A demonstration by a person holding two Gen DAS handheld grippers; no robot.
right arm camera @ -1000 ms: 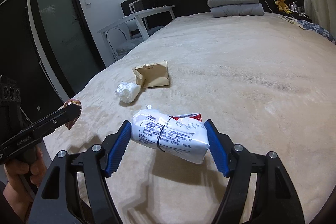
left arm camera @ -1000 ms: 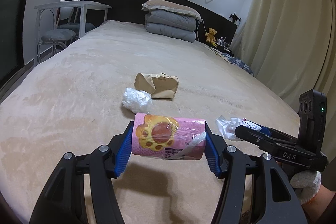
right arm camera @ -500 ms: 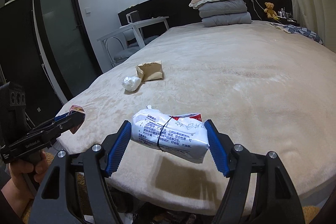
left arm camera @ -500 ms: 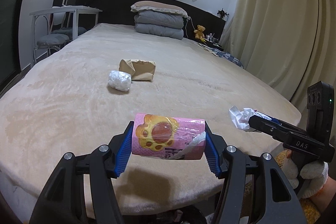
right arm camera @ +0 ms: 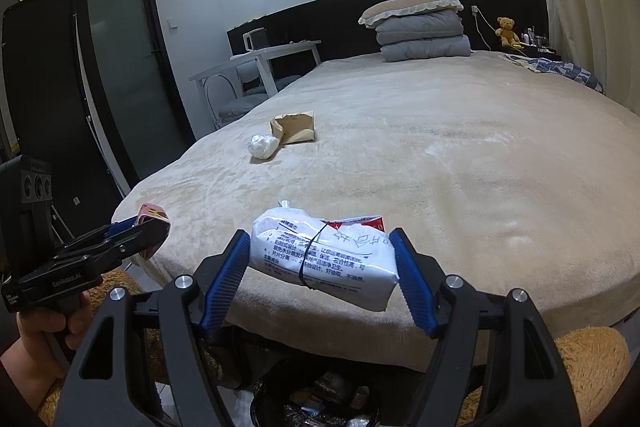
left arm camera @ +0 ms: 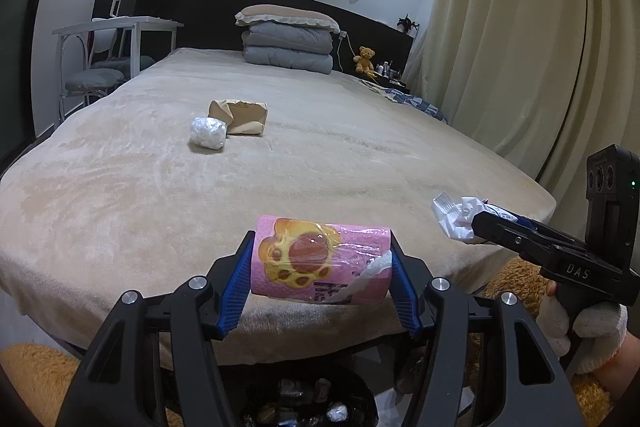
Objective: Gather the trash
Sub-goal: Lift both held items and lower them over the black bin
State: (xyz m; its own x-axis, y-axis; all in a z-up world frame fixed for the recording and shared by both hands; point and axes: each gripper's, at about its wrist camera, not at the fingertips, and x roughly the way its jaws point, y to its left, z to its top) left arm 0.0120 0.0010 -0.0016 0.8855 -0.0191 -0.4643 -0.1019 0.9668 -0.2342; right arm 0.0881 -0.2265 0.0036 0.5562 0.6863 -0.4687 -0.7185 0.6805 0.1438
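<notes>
Transport step. The left tongs (left arm camera: 322,265) are clamped on a pink plastic-wrapped packet with a yellow paw print (left arm camera: 320,261); the right tongs (right arm camera: 320,269) are clamped on a white printed plastic pouch bound by a dark band (right arm camera: 326,259). Both packets hang at the near edge of the beige bed (left arm camera: 320,155), above a black-lined trash bin (right arm camera: 316,403) on the floor. Next: lower, spread the tongs, drop. A crumpled white plastic ball (left arm camera: 207,133) and a brown paper bag (left arm camera: 242,115) lie far on the bed, uncollected.
</notes>
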